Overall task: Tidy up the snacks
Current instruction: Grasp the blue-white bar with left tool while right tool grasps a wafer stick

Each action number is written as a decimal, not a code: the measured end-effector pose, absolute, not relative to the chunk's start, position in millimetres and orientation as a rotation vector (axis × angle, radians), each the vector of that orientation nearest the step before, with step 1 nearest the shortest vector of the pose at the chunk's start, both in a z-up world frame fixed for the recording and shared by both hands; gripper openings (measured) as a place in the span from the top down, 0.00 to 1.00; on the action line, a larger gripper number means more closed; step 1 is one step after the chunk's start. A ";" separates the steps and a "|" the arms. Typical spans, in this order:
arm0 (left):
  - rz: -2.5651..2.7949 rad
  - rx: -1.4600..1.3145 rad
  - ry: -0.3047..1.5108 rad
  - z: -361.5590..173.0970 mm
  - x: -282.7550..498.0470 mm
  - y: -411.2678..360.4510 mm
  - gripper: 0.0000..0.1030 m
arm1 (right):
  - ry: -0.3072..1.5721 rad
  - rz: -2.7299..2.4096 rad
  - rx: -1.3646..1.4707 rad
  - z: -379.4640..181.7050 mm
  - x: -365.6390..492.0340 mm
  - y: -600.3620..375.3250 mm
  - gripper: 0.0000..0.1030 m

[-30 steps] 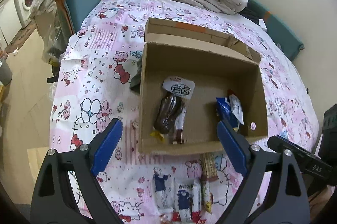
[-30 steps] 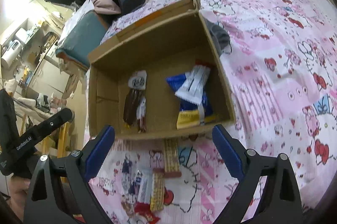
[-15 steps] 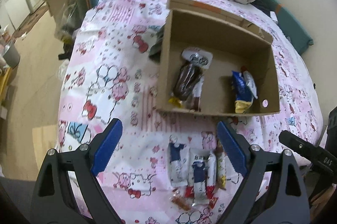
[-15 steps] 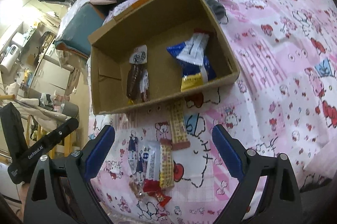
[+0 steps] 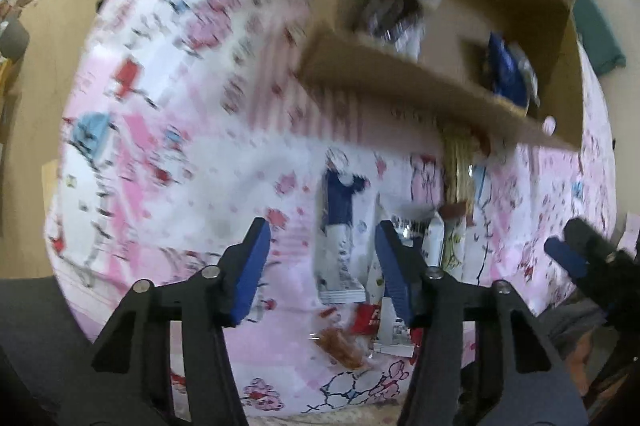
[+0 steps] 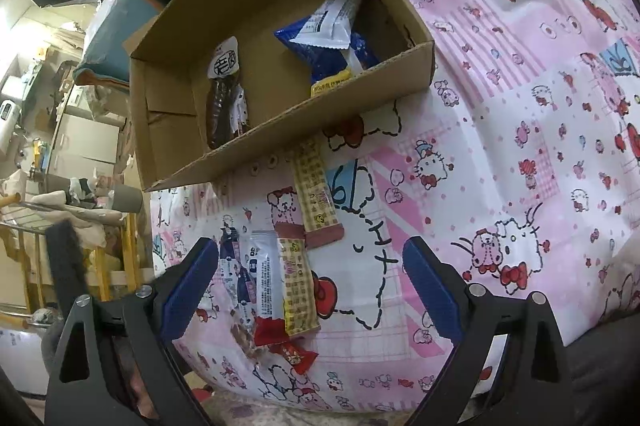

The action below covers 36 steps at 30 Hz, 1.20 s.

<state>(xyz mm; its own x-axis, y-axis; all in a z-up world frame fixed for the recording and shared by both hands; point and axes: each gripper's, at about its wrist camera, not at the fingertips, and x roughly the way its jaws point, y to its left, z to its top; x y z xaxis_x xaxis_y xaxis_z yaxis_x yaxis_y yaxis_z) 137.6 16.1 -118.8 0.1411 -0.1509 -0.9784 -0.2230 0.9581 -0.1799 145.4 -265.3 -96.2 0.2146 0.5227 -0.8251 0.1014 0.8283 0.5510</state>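
Snacks (image 6: 296, 290) near bed edge, grippers (image 6: 312, 290) apart

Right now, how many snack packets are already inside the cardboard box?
4 that I can make out: a dark brown snack with a white label and a slim packet at the left; a white packet atop a blue-and-yellow bag at the right. More may hide underneath.

— What's that box (image 6: 280, 129) made of?
— Plain brown cardboard, matt, with raw cut edges.
— And the bed cover (image 6: 520, 105)?
— Soft printed cloth, pink and white, no sheen.
— The snack wrappers (image 6: 296, 290) catch the light.
— Glossy plastic film, crinkled at the ends; the blue packet (image 6: 332, 45) in the box looks the same.
— The right gripper (image 6: 312, 290)?
— Matt black plastic arms, blue rubbery pads (image 6: 428, 294), small shiny metal screws.
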 end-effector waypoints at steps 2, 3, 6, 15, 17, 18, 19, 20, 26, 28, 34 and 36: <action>0.050 -0.291 1.453 -126.4 139.1 10.6 0.55 | 1.347 0.324 0.579 -98.6 147.7 -266.3 0.08; 0.061 -0.280 1.456 -128.7 139.6 9.5 0.58 | 1.353 0.330 0.587 -99.7 148.0 -266.6 0.12; 0.067 -0.288 1.492 -139.1 140.2 8.3 0.67 | 1.410 0.356 0.583 -110.2 149.2 -258.3 0.27; 0.043 -0.251 1.522 -145.1 134.9 -3.3 0.87 | 1.569 0.457 0.406 -141.4 145.1 -203.6 0.50; 0.054 -0.231 1.510 -141.2 133.1 -7.2 0.88 | 1.587 0.463 0.345 -146.9 144.0 -194.6 0.68; 0.057 -0.229 1.504 -141.7 135.1 -9.3 0.88 | 1.590 0.471 0.323 -148.1 143.2 -192.3 0.85; 0.059 -0.232 1.498 -139.1 136.0 -8.0 0.88 | 1.587 0.474 0.306 -147.9 142.1 -192.4 0.87; 0.062 -0.238 1.495 -136.9 135.4 -6.9 0.88 | 1.567 0.466 0.282 -144.3 140.6 -194.8 0.88; 0.070 -0.265 1.468 -127.7 131.0 -2.0 0.88 | 1.525 0.472 0.331 -130.9 136.5 -211.7 0.89; 0.080 -0.279 1.462 -125.0 130.8 0.9 0.88 | 1.512 0.476 0.339 -126.2 136.8 -213.9 0.89; 0.086 -0.303 1.419 -108.7 129.6 14.6 0.88 | 1.458 0.476 0.320 -108.4 134.0 -220.2 0.89; 0.085 -0.294 1.386 -99.9 127.7 15.9 0.88 | 1.435 0.476 0.327 -103.7 133.8 -221.4 0.89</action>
<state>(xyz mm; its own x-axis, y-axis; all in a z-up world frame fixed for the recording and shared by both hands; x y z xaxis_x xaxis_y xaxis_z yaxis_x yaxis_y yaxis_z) 127.7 15.9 -99.9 0.1868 -0.1127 -0.9759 -0.2307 0.9606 -0.1551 133.8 -221.4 -103.7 0.0671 0.4991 -0.8640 -0.1162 0.8639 0.4900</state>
